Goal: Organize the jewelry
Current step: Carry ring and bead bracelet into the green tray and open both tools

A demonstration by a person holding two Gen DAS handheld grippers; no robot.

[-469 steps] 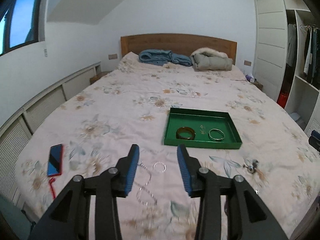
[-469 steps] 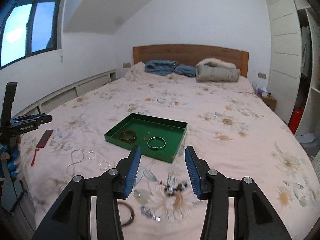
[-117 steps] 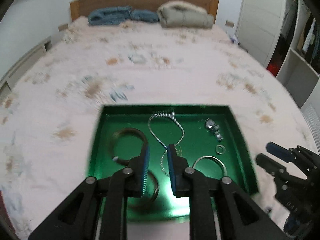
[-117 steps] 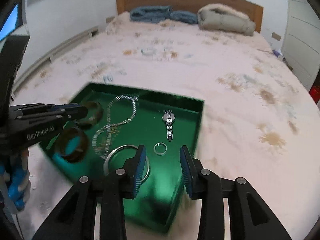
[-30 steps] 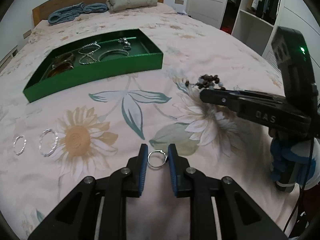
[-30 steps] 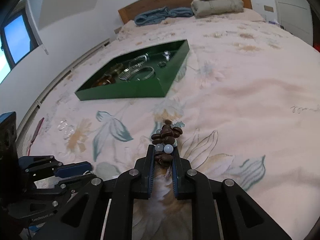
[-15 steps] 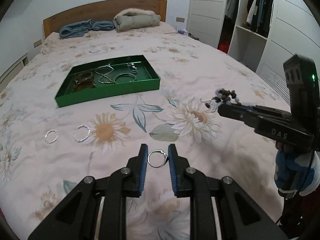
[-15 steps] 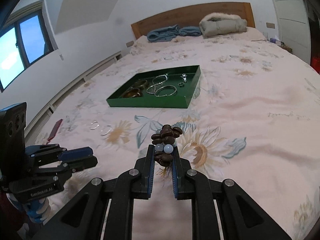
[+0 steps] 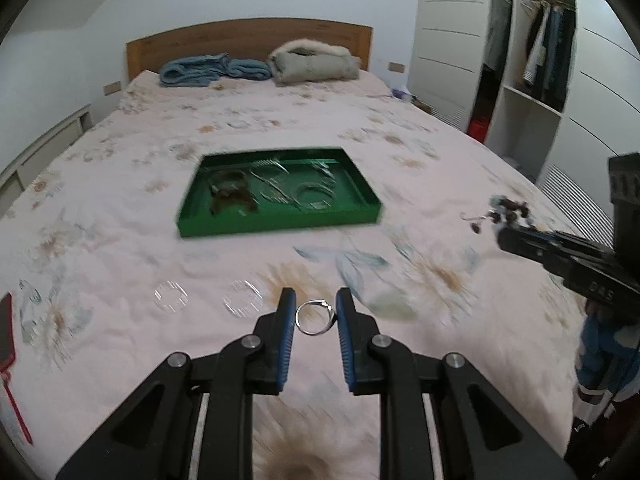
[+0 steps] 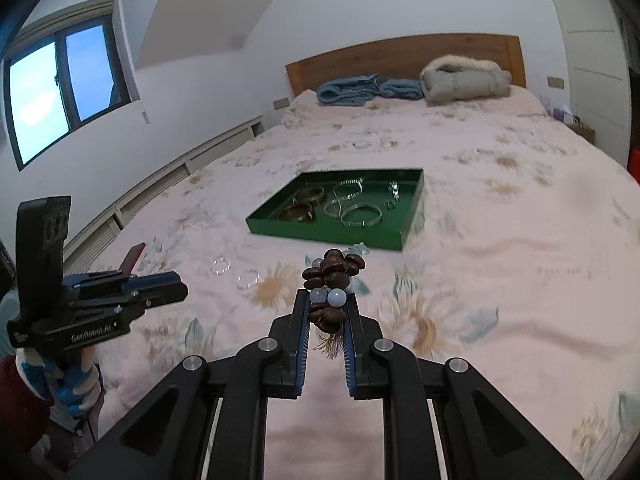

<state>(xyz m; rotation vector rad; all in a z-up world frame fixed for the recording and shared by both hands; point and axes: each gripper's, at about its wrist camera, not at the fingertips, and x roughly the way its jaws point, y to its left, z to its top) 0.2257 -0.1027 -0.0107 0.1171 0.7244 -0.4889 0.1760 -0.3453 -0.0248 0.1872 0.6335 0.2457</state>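
**Both jaws loaded, above the bed**

My left gripper (image 9: 316, 312) has its jaws pinched on a small silver ring (image 9: 314, 317), which sits upright between the blue pads. My right gripper (image 10: 327, 312) clamps a brown bead bracelet (image 10: 333, 272), its beads bunched above the tips. The green tray (image 10: 320, 232) lies ahead on the bed (image 10: 500, 260), well apart from both.

Soft, even daylight is admitted by a dark-framed window (image 10: 60, 92); motion blur is seen across the floral bedspread (image 9: 120, 240), and edges are bowed by fisheye distortion.
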